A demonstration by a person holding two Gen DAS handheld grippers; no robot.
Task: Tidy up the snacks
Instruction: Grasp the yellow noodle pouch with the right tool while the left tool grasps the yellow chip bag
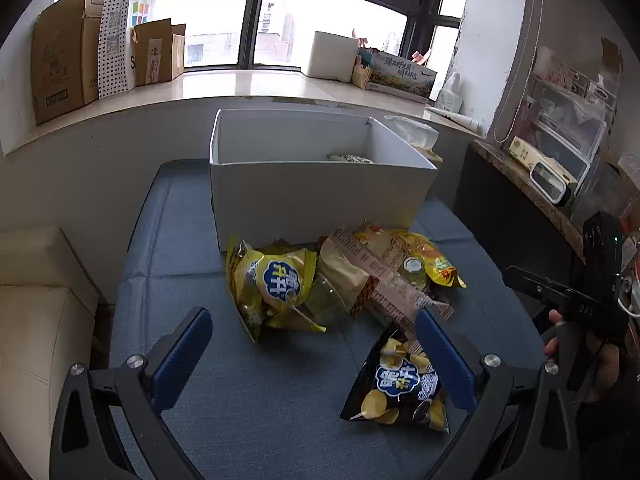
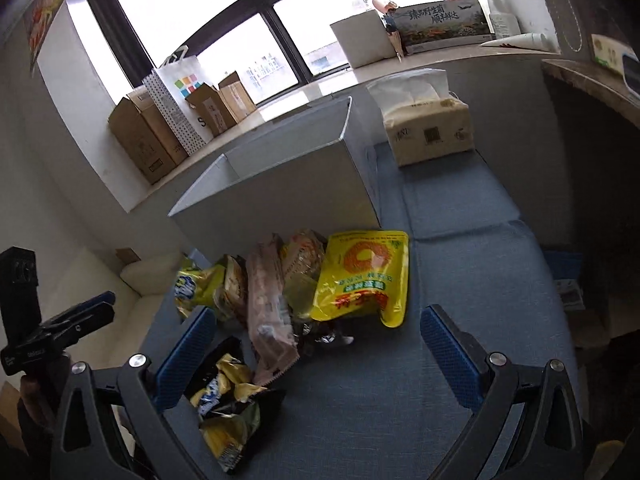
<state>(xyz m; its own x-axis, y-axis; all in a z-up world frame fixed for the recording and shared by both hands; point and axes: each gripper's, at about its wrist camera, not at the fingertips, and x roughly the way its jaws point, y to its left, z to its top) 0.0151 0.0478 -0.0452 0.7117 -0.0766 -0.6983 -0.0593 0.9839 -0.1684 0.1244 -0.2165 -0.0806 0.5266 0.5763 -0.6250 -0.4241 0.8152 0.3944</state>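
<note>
We see the left gripper [image 1: 314,334] and right gripper [image 2: 318,332] both spread wide, holding nothing. Snack bags [image 1: 344,276] lie heaped on the blue cloth [image 1: 180,240] against the white box [image 1: 316,196]; a black chip bag [image 1: 400,384] lies nearer.

Both wrist views toward shared white box [image 1: 320,184]

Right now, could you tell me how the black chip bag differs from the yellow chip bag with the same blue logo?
The black chip bag lies alone near the camera; the yellow chip bag sits in the snack pile before the white box. The black one is dark with yellow chips pictured; the yellow one is mostly yellow. Both carry the same blue cloud logo, and both rest on the blue cloth, outside the box.
</note>
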